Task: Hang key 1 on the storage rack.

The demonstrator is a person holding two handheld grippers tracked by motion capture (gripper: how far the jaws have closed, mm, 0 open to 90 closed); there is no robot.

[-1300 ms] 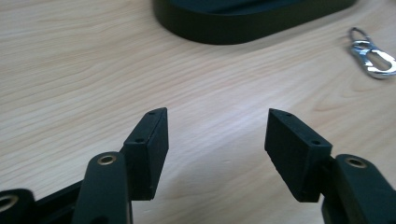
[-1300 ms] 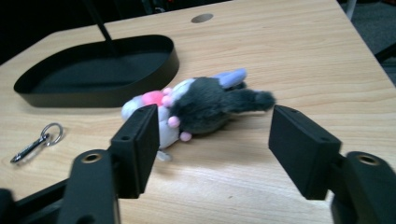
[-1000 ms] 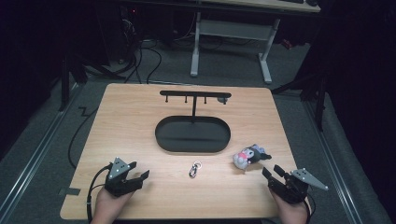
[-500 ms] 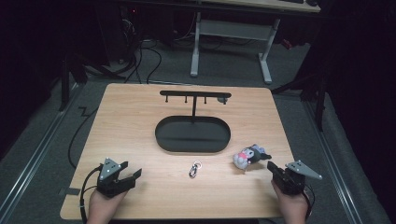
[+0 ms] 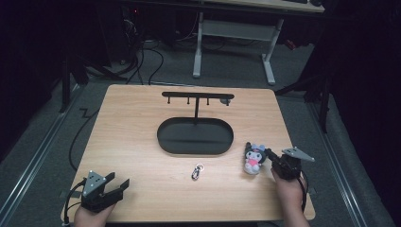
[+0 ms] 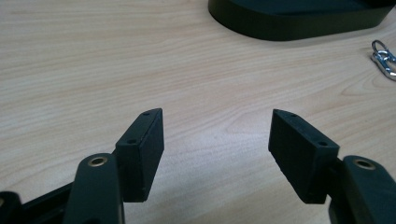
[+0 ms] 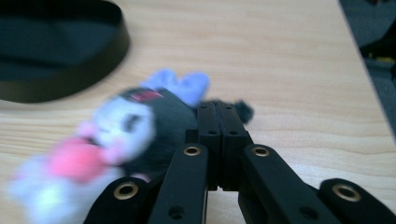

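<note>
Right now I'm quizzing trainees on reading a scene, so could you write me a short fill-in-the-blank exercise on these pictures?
1. The left claw hangs over bare wood with its jaws ____.
2. The right claw has its jaws pressed ____ beside the plush toy.
3. The metal clasp lies on the table between the plush toy and the ____ claw.
4. The black stand has an ____ base.

Missing words: open; together; left; oval

Table [image 5: 142, 123]: everything below is borne on it.
Stand [image 5: 195, 135]: set at the middle, toward the far edge.
Key clip [image 5: 196, 171]: laid just before the stand.
Plush toy [image 5: 253, 158]: laid right of the key clip, before the stand's right end.
Left gripper [image 5: 116, 185]: placed at the near left corner.
Right gripper [image 5: 269, 156]: placed just right of the plush toy, touching it.
</note>
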